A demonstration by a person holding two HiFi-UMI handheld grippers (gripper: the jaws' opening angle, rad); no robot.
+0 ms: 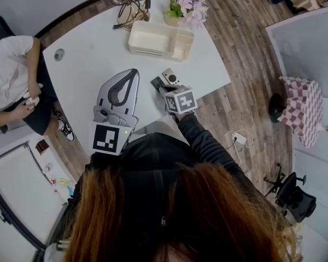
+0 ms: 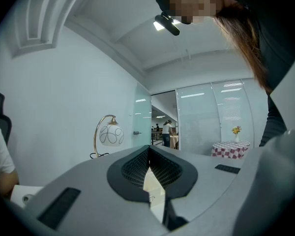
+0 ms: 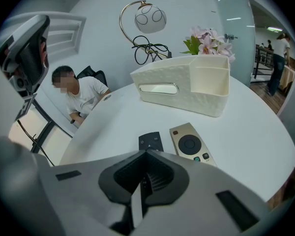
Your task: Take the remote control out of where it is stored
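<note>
Near the front edge of the white bench (image 1: 93, 53), pictured flat and face up: the gold remote control (image 3: 191, 145), already out of storage and resting on nothing but the benchtop. Just beside it, to its left in the right gripper view, a smaller black remote (image 3: 150, 141), its near end hidden beneath the right gripper (image 3: 146, 154). Angled steeply down over that black remote, with fingers (image 3: 164, 173) pressed together and nothing visible between them. Impossible to tell whether the tip touches it.

Well behind both remotes, the cream organiser (image 1: 159, 40), open-topped, with nothing seen standing in its end compartments. Presumably the store, which would leave the task all but done.

Off to the other side, the left gripper (image 1: 132, 72), held level over the bench with fingers (image 2: 132, 168) meeting at the tips around nothing. Parked there, by the look of it, to stay clear of the working hand.

Further out: pink flowers (image 1: 188, 4), a globe lamp (image 3: 150, 18), and a seated person (image 1: 11, 75) at the bench's far side.
</note>
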